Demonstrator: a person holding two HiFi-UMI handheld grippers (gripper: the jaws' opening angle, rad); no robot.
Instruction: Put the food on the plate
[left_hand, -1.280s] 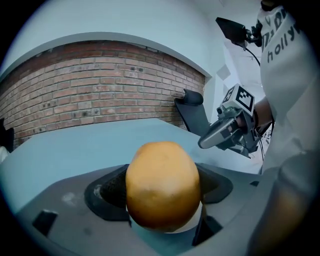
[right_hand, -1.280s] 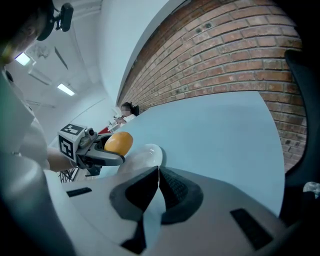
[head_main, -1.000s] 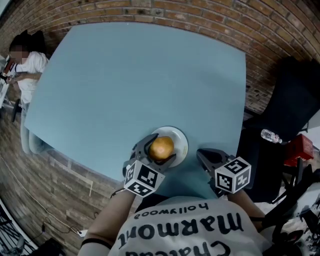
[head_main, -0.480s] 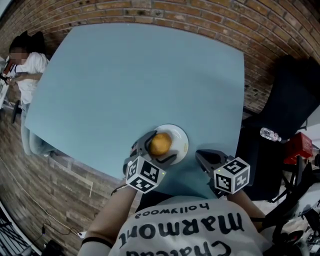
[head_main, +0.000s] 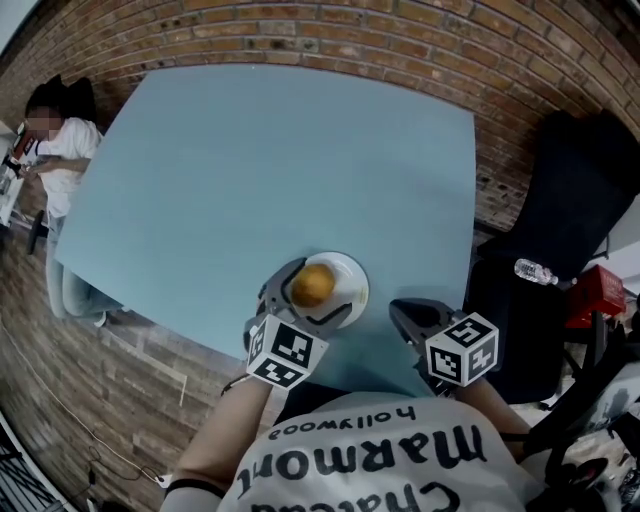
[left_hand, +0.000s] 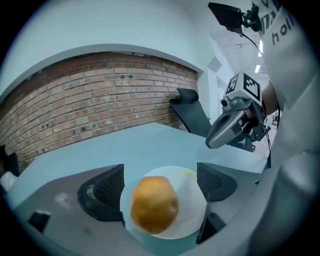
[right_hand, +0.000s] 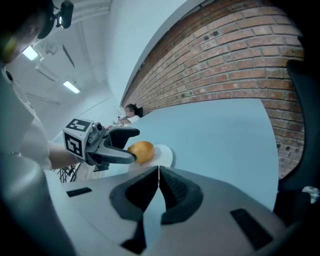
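Note:
A round orange-brown piece of food (head_main: 313, 285) lies on a small white plate (head_main: 347, 280) near the front edge of the pale blue table (head_main: 270, 170). My left gripper (head_main: 308, 300) straddles the food with its jaws spread wide. In the left gripper view the food (left_hand: 154, 204) sits on the plate (left_hand: 192, 197) between the dark pads (left_hand: 107, 190), nearer the left one, and no pad presses on it. My right gripper (head_main: 410, 318) hovers to the right of the plate. Its jaws are shut with nothing between them in the right gripper view (right_hand: 159, 172).
A person (head_main: 55, 135) sits at the table's far left corner. A black chair (head_main: 570, 200) stands right of the table, with a water bottle (head_main: 535, 272) and a red object (head_main: 600, 295) beside it. A brick wall runs behind the table.
The left gripper's jaws have spread wider and let go of the food, which now rests on the plate. The right gripper has hardly moved.

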